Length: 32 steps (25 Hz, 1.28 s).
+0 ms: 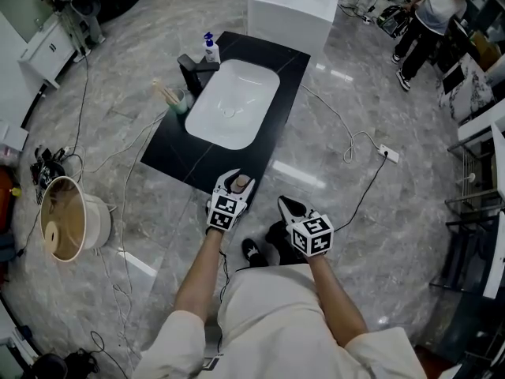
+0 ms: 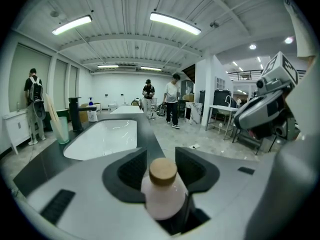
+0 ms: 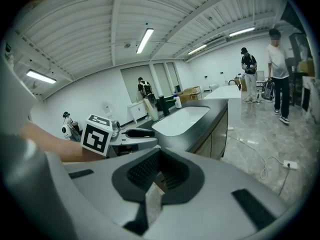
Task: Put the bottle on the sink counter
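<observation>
The bottle stands upright between the jaws of the left gripper, long axis vertical and its cork pointing at the ceiling. It is at the near end of the black sink counter, close to the corner on the person's right and short of the white basin. The jaws are spread wide. From the left gripper view the pads sit clear of the cork on both sides, so the bottle looks loose between them rather than pinched.

The bottle's lower body drops behind the gripper's grey housing, and from above the gripper covers it too. I cannot see its base or whether it rests on the counter edge.

The right gripper hangs just beside the left one, off the counter's near end and over the marble floor. Its jaws are drawn together to a thin pale slit, and I can make out nothing gripped there.

At the basin's far side stand a black faucet, a blue-topped pump dispenser and a cup holding sticks.
</observation>
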Each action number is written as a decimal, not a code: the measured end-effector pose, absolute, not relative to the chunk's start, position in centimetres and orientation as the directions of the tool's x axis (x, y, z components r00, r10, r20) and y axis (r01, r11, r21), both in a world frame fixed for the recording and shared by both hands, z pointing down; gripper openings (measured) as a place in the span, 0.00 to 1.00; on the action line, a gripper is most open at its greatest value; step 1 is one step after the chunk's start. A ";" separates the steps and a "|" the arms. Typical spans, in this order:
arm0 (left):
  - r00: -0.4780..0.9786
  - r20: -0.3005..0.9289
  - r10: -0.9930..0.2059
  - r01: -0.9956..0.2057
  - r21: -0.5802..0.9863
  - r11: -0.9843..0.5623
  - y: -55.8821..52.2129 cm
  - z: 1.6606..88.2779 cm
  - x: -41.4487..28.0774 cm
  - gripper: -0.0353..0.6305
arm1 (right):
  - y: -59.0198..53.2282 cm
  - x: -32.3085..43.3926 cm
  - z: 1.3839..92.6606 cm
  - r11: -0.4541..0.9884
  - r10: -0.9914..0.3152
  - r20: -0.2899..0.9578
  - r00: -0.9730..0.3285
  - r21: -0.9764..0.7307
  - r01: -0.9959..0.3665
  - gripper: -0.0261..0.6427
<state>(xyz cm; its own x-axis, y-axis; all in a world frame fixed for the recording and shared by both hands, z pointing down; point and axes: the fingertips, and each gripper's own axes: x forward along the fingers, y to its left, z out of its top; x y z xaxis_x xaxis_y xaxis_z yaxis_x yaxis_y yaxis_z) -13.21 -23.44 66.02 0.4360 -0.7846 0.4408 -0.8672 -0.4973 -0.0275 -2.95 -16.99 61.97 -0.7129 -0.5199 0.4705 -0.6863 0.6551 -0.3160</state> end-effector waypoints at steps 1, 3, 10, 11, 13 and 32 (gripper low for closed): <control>0.438 0.433 -0.788 -0.866 -0.031 -0.499 -23.4 65.7 -13.3 0.33 | -17.0 -3.0 62.0 0.655 -0.520 0.470 -0.713 -0.317 -0.686 0.05; 0.442 0.426 -0.789 -0.863 -0.038 -0.504 -23.2 65.2 -13.4 0.33 | -17.1 -3.1 62.1 0.652 -0.521 0.467 -0.714 -0.322 -0.686 0.05; 0.452 0.397 -0.799 -0.859 -0.049 -0.510 -22.1 62.6 -13.7 0.33 | -16.9 -4.5 62.3 0.665 -0.507 0.456 -0.731 -0.333 -0.669 0.05; 0.461 0.393 -0.796 -0.853 -0.051 -0.520 -21.8 62.2 -13.6 0.33 | -16.9 -4.9 62.3 0.667 -0.505 0.454 -0.735 -0.335 -0.665 0.05; 0.484 0.393 -0.782 -0.836 -0.057 -0.546 -21.2 61.5 -13.2 0.33 | -17.1 -5.5 62.4 0.674 -0.499 0.448 -0.741 -0.337 -0.657 0.05; 0.247 0.339 -0.908 -0.968 0.048 -0.246 -15.9 58.2 -18.8 0.32 | -18.1 -7.8 63.0 0.695 -0.503 0.430 -0.750 -0.314 -0.647 0.05</control>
<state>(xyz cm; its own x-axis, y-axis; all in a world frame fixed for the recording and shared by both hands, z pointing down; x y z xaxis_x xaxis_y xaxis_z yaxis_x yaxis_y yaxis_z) -18.82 -15.86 58.16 0.2472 -0.9076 0.3393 -0.9682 -0.2457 0.0481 -7.85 -18.08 62.97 -0.7495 -0.5032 0.4301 -0.6468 0.6949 -0.3142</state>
